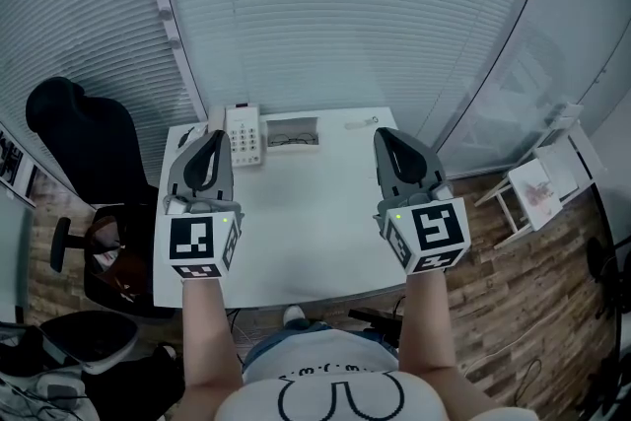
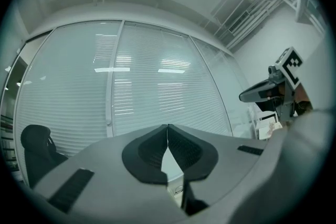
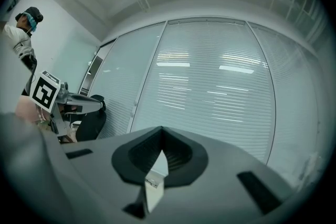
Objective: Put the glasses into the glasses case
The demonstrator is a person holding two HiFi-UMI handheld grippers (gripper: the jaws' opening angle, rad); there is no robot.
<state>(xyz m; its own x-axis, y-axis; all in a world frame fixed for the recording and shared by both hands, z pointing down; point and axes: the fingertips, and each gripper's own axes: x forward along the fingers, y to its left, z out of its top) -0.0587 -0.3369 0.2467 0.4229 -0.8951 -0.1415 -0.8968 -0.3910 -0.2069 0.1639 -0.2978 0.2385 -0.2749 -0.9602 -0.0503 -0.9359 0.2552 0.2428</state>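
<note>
Seen from overhead at a white table (image 1: pixel 306 242): left gripper (image 1: pixel 211 137) and right gripper (image 1: pixel 386 135) held out level and side by side, well apart, above the tabletop. Jaws of both pressed together at the tips, clamped on nothing, as confirmed in each gripper view, where only a narrow slit of table shows beneath the closed pads.

At the far edge of the table, between the two grippers and out of reach of either: glasses (image 1: pixel 293 139), dark-rimmed and too small to make out in detail, lying within a pale rectangular frame (image 1: pixel 293 120). Impossible to tell whether that frame is a tray or a box. Just to its left, partly behind the left gripper, a white block with rows of dark dots (image 1: pixel 245 135), hard to identify at this size. To the right, a thin pale object (image 1: pixel 361 123), barely readable against the tabletop.

Left of the table, a black office chair (image 1: pixel 79 138), its seat partly covered by the marker cube on the left gripper. To the right, on wood-patterned floor (image 1: pixel 513 291), a small white stand (image 1: pixel 537 184), warped by the lens. Behind everything, closed white blinds (image 1: pixel 345 15).

In the right gripper view, at the upper left rim, a person (image 3: pixel 23 34), cut off by the lens edge.
</note>
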